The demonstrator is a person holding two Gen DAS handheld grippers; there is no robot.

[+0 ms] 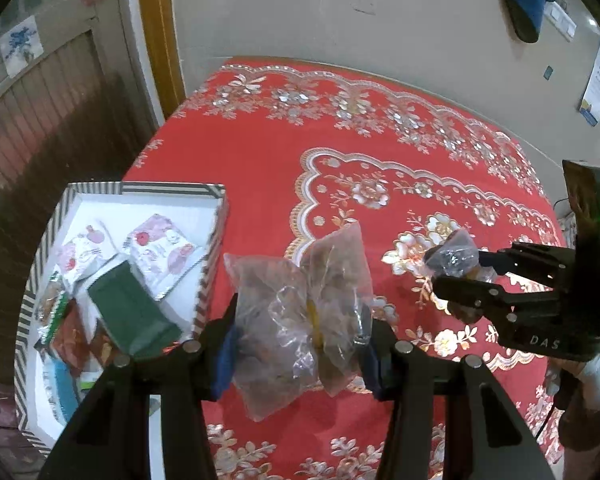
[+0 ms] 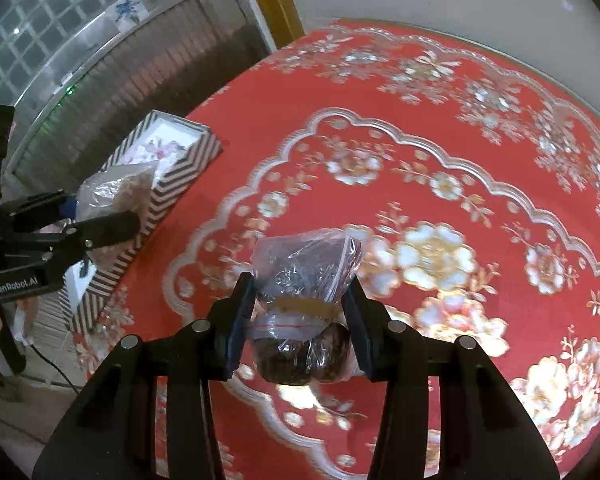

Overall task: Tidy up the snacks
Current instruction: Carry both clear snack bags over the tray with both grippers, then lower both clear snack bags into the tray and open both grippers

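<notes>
Red tablecloth point(image 1: 260, 168); only left view shows box point(image 1: 216, 216) contents, seemingly packets.

Count of items as seen:

Grippers: two. The left gripper point(image 1: 300, 344) and the right gripper point(image 2: 300, 320), one per wrist view, each also seen from the other's camera.

Clear plastic bags of snacks: two. One pale-filled bag point(image 1: 300, 304) and one dark-filled bag point(image 2: 304, 304).

Boxes: one striped-rim box point(image 1: 168, 190), white inside.

Packets inside the box: two pink floral packets point(image 1: 162, 256), one dark green packet point(image 1: 134, 314), one green-and-white packet point(image 1: 54, 306). Further wrappers lie lower in the box; their number cannot be told.

Tablecloths: one red floral tablecloth point(image 1: 260, 152).
</notes>
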